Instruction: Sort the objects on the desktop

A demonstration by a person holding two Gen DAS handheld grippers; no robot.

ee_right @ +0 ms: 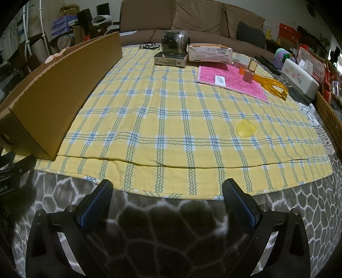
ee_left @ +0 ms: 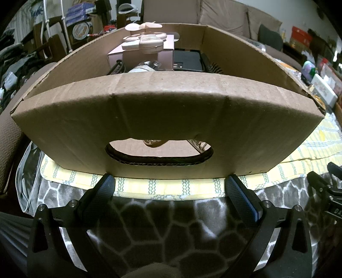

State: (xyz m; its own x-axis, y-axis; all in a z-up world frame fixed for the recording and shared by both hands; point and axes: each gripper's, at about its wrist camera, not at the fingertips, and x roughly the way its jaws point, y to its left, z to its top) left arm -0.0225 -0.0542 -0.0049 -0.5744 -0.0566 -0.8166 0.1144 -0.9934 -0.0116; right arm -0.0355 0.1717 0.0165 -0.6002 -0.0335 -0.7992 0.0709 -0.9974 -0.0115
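Observation:
A cardboard box [ee_left: 166, 111] with a handle hole stands right in front of my open, empty left gripper [ee_left: 168, 186]; it shows at the left of the right wrist view [ee_right: 55, 92]. Inside it lie a pink box [ee_left: 164, 57], a pink hand fan [ee_left: 147, 40] and a black item [ee_left: 188, 62]. My right gripper [ee_right: 167, 192] is open and empty at the near edge of the yellow checked cloth [ee_right: 171, 119]. On the cloth lie a yellow plastic piece [ee_right: 245, 127], a pink notebook [ee_right: 233, 79], a small bottle [ee_right: 250, 71], an orange comb [ee_right: 271, 85], an orange-edged carton [ee_right: 210, 53] and a jar [ee_right: 174, 41] on a flat box [ee_right: 171, 58].
A white tissue box [ee_right: 299, 77] and a wicker basket [ee_right: 329, 119] stand at the right edge. A sofa [ee_right: 192, 19] runs behind the table. A black cable [ee_right: 147, 45] lies at the cloth's far edge. A grey patterned cover [ee_right: 171, 224] lies under both grippers.

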